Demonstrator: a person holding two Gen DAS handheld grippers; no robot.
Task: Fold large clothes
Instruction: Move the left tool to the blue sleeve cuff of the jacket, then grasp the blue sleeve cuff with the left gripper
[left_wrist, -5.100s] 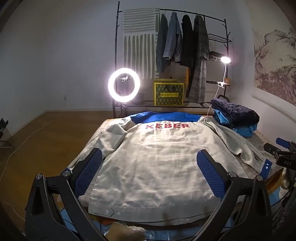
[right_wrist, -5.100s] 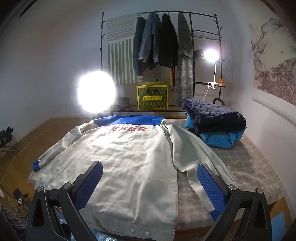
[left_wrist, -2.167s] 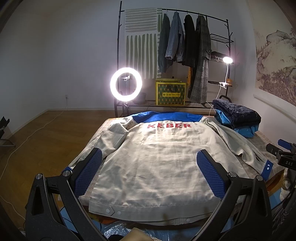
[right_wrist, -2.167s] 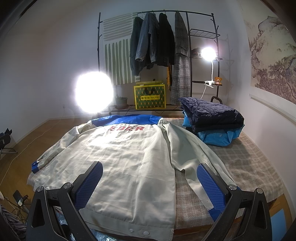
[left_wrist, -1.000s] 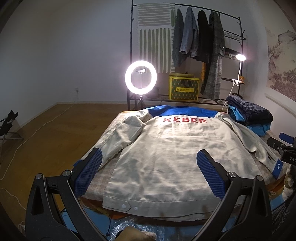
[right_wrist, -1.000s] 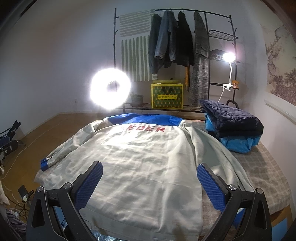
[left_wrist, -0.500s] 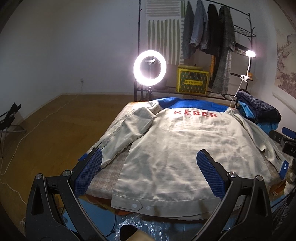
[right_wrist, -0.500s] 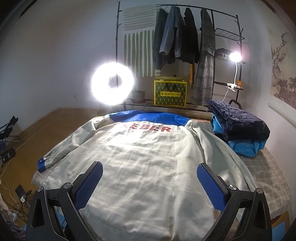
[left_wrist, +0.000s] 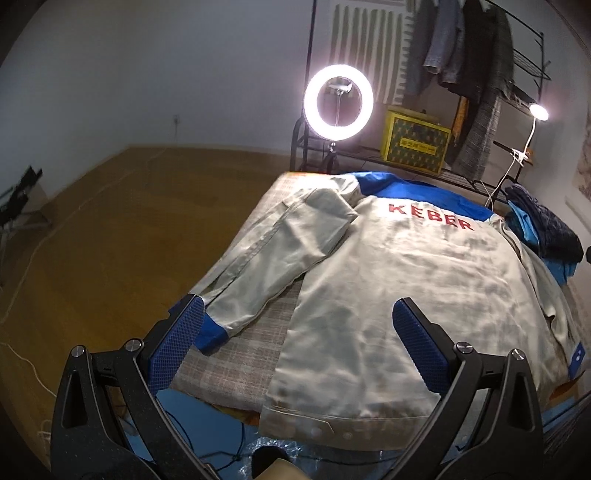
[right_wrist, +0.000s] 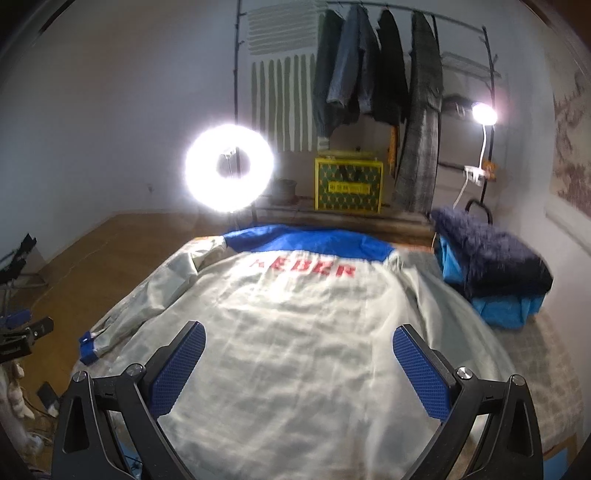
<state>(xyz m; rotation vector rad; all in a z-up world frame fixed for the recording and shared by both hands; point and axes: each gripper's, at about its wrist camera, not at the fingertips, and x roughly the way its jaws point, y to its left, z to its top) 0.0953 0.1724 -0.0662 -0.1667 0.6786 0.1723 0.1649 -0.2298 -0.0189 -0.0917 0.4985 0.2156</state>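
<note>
A large beige jacket (left_wrist: 399, 280) with a blue yoke and red "KEBER" lettering lies back-up, spread flat on the checked bed (left_wrist: 255, 350). Its left sleeve (left_wrist: 273, 254) runs down toward a blue cuff (left_wrist: 211, 334) near the bed's left edge. My left gripper (left_wrist: 297, 328) hovers open above the hem's left side, its left pad close over that cuff, holding nothing. In the right wrist view the same jacket (right_wrist: 295, 332) fills the bed, and my right gripper (right_wrist: 297, 354) hangs open over its lower back. The left cuff (right_wrist: 88, 347) shows at the far left.
A stack of folded dark and blue clothes (right_wrist: 487, 273) sits at the bed's back right. Behind the bed stand a lit ring light (left_wrist: 338, 102), a yellow box (left_wrist: 415, 146), a clothes rack with hanging coats (right_wrist: 373, 70) and a clip lamp (right_wrist: 484, 114). Wooden floor (left_wrist: 110, 236) lies left.
Both grippers have shifted left and moved closer over the jacket. The left view now looks down at the left sleeve and cuff; the right view centres on the jacket's back. Both stay open.
</note>
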